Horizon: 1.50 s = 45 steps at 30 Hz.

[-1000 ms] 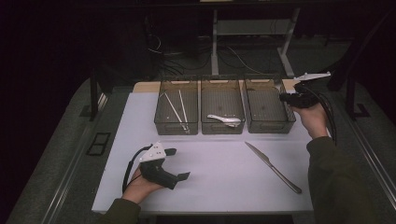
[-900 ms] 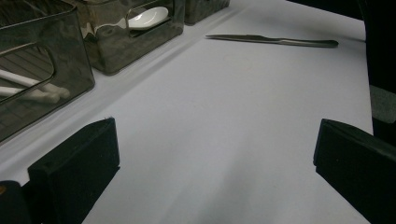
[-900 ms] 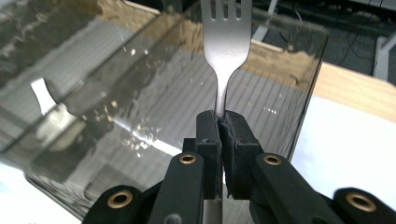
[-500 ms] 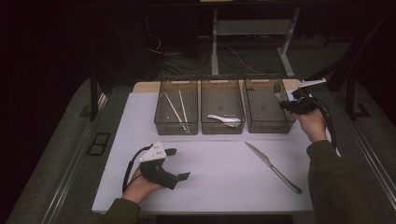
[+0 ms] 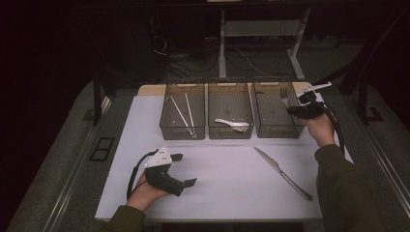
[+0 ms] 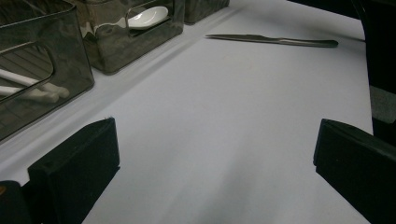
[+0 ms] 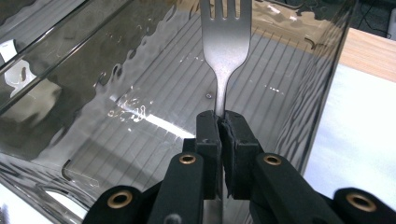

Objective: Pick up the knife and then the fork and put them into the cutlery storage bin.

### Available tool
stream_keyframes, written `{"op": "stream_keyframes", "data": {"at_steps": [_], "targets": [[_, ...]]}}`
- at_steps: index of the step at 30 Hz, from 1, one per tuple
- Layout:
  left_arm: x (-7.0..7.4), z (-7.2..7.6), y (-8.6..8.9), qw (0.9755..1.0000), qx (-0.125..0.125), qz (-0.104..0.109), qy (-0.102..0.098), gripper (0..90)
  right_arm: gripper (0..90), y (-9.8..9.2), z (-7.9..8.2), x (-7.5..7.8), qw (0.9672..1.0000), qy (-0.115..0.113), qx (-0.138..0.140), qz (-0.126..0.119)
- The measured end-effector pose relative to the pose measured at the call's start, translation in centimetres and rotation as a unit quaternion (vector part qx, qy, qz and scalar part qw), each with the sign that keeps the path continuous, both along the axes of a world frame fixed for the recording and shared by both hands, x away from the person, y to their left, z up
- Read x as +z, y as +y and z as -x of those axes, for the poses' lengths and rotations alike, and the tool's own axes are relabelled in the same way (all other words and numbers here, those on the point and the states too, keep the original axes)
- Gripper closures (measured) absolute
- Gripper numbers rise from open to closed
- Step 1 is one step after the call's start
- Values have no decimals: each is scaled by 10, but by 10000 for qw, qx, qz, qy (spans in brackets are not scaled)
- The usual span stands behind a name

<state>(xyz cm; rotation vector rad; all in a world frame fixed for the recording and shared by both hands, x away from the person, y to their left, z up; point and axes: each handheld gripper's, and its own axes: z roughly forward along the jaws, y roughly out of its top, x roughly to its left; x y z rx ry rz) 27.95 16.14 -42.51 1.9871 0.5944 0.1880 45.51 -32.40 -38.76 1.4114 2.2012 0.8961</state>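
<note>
So the right gripper (image 7: 219, 122) is clamped tight on the neck of a metal fork (image 7: 225, 44), tines pointing away from the jaws, and the fork is hanging over the inside of the rightmost bin (image 7: 140, 107), a smoky see-through plastic one with a ribbed floor. From the high view you can see the same thing: right gripper (image 5: 293, 107) up at the right bin (image 5: 275, 133), with the fork (image 5: 285, 99) poking out over its far right corner, and the person's hand (image 5: 320, 129) wrapped around the handle behind it.

The left gripper (image 5: 186, 170) is just resting on the white table (image 5: 232, 183) near the front left, jaws spread wide apart with nothing between them. In the left gripper view you get both black pads (image 6: 77, 161) sitting either side of bare tabletop.

Other stuff: three bins in a row at the back. The left bin (image 5: 180, 133) has a pair of white chopsticks (image 5: 183, 115), the middle bin (image 5: 231, 133) has a white spoon (image 5: 233, 124). A table knife (image 5: 283, 173) is lying loose on the table in front of the right bin, angled, well apart from both grippers
</note>
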Motion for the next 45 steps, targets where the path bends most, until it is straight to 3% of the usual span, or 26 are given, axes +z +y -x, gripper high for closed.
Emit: {"op": "stream_keyframes", "data": {"at_steps": [17,24,29,33,39,45], "targets": [[0,0,0,10000,5,17,-7,0,841,14,-13,-10,9995,273,124,139],[1,0,0,10000,6,17,-13,0,783,15,-12,-11,9995,267,146,86],[1,0,1,10000,20,34,-14,0,711,12,-9,-5,9992,259,202,-239],[1,0,1,10000,20,33,-18,0,626,7,0,8,9969,184,293,-702],[1,1,0,10000,24,20,-22,0,544,3,18,26,9932,48,523,-1042],[1,1,0,10000,29,23,-34,0,496,2,40,36,9898,-126,732,-1217]]}}
